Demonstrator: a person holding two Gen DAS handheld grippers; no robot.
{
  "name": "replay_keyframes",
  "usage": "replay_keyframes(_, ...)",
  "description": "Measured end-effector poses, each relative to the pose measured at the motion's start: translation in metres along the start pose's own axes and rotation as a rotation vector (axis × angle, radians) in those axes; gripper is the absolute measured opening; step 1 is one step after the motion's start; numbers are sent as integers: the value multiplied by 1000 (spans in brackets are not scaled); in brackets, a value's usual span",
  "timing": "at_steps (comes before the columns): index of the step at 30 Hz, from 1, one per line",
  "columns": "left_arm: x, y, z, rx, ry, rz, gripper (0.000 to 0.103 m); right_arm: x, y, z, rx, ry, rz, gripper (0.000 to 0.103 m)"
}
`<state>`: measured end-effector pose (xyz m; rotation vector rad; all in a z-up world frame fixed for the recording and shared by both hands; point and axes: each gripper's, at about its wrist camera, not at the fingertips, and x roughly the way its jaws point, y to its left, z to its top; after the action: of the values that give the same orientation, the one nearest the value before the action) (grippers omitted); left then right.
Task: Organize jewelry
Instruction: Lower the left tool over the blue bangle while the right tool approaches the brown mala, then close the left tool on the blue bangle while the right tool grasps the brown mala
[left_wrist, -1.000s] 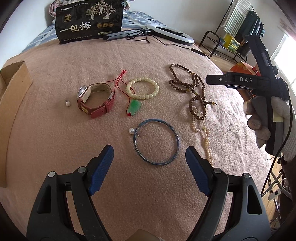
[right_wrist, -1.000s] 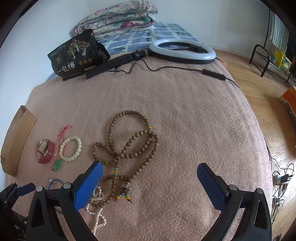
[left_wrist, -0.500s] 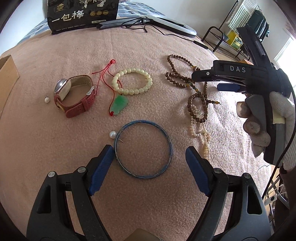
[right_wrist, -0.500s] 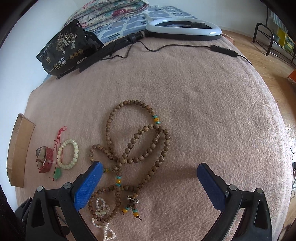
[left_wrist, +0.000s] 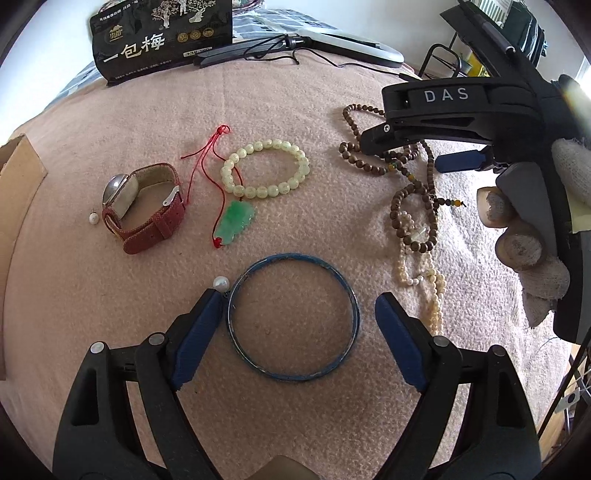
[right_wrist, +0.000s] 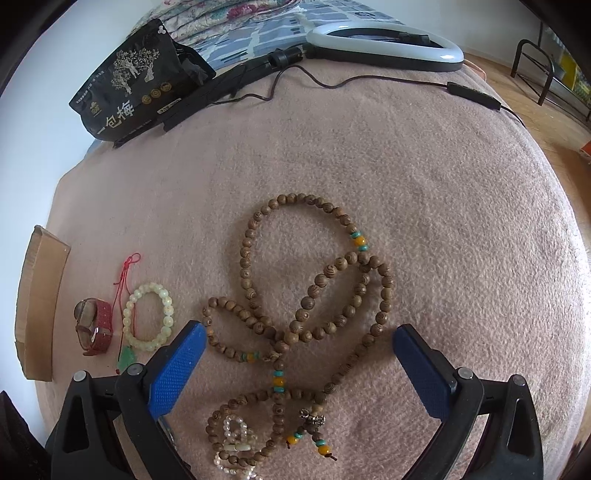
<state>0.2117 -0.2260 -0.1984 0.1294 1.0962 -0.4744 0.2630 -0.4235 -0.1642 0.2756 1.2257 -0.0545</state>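
Opening left hand-held gripper (left_wrist: 297, 325) around blue bangle (left_wrist: 293, 317), right hand-held gripper (right_wrist: 299, 360) released over wooden beads (right_wrist: 314, 306)

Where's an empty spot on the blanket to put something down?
The blanket is bare to the right of the wooden bead necklace, up to the ring light cord. Another bare stretch runs between the black bag and the pale bead bracelet. It is crowded around the watch, jade pendant and blue bangle.
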Motion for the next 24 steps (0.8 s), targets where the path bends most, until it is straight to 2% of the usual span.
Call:
replay_keyframes(3, 2, -1, 1, 10, -7, 16, 87, 4, 1, 5, 30, 8, -13, 102)
replay_keyframes(9, 5, -3, 1, 40, -15, 48, 87, 10, 9, 9, -23, 25, -97, 87)
replay_keyframes(14, 6, -4, 0, 45, -18, 52, 87, 8, 11, 7, -67, 24, -129, 68)
replay_keyframes(19, 3, -1, -1, 41, -20, 58, 78, 3, 1, 6, -63, 23, -119, 40)
replay_keyframes(21, 2, 1, -1, 35, -21, 58, 74, 2, -2, 5, -66, 23, -109, 34)
replay_keyframes(24, 0, 3, -1, 29, -20, 47, 74, -1, -6, 3, -69, 22, -92, 24)
